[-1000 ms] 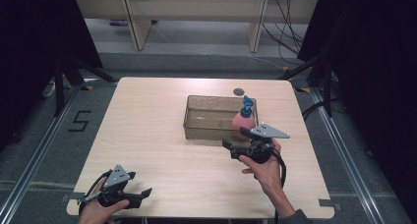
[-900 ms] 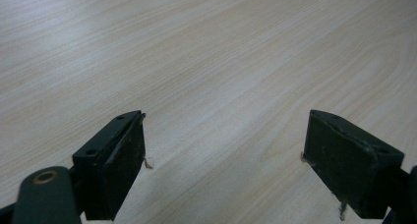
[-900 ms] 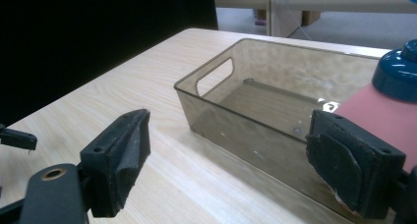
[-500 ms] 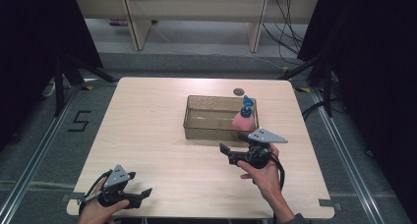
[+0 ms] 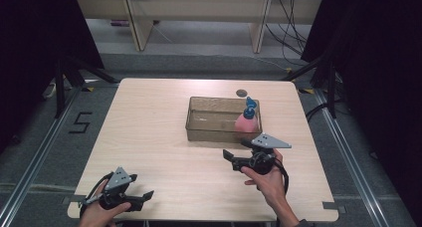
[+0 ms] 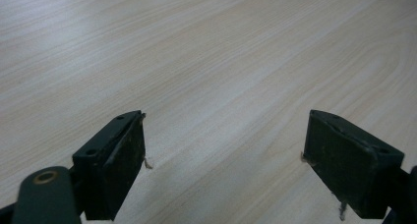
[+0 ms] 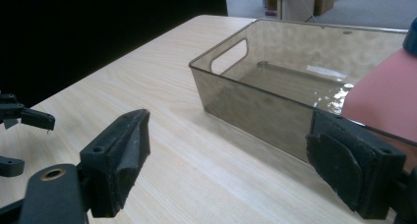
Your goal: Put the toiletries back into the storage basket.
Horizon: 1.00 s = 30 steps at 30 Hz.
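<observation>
Since a second ago the right gripper (image 5: 233,160) has drawn back from the bin (image 5: 219,118) toward the person's edge of the table (image 5: 149,122), and it now sits just short of the bin's near wall, jaws wide apart with nothing between them. The left gripper (image 5: 144,197) has stayed where it was, far from the bin at the table's near left corner, its jaws likewise spread over bare wood.

Everything else is placed by the bin, a clear, brownish plastic tub with a cut-out handle in its end wall, standing right of the table's centre. A pink bottle (image 5: 247,122) with a blue spray top stands upright inside the bin at its right end; in the right gripper view its pink body (image 7: 388,94) shows through the wall beside the right jaw. A small dark round thing (image 5: 242,92) lies on the table just beyond the bin's far right corner; what it is cannot be told.

The table is pale, light-grained wood. Left of the bin, down on the grey floor past the table's left edge, a black "5" (image 5: 81,122) is marked. Beyond the bin, past the table's far edge, stand pale furniture legs (image 5: 133,23) and loose cables (image 5: 293,18) on the floor, with dark curtains on both sides.
</observation>
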Each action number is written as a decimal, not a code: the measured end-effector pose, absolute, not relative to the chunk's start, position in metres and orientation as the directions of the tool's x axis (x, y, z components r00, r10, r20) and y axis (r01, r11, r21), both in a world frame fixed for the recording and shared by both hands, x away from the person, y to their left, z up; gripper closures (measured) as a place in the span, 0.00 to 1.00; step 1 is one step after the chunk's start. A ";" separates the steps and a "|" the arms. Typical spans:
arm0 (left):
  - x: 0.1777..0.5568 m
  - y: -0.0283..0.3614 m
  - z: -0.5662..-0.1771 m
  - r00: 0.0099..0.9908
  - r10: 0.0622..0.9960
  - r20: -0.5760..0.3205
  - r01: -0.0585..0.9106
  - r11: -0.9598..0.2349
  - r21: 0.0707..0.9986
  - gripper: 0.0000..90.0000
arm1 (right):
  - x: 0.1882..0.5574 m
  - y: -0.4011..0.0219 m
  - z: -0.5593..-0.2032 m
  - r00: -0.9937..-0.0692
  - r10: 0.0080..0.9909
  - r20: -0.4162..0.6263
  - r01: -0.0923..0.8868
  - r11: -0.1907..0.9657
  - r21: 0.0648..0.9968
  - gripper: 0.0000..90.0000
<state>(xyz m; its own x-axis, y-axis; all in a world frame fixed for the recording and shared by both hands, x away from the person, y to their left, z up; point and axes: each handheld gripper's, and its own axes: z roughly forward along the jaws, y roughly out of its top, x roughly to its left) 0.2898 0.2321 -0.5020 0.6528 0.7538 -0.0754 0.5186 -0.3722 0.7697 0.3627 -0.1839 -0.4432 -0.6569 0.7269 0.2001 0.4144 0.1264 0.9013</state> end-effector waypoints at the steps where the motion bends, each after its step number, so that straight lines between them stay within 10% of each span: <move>1: 0.290 0.232 -0.502 0.653 0.753 -0.076 0.519 -0.373 0.769 0.17 | 0.363 -0.183 -0.444 -0.664 0.717 0.213 0.420 0.122 0.899 0.19; 30: 0.289 0.231 -0.502 0.647 0.758 -0.083 0.521 -0.360 0.774 0.17 | 0.342 -0.177 -0.457 -0.682 0.695 0.226 0.448 0.153 0.881 0.19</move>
<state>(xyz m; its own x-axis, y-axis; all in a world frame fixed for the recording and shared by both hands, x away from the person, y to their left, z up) 0.2891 0.2312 -0.5018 0.6470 0.7579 -0.0833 0.5208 -0.3596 0.7742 0.3423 -0.1774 -0.4574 -0.6821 0.6955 0.2259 0.4480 0.1534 0.8808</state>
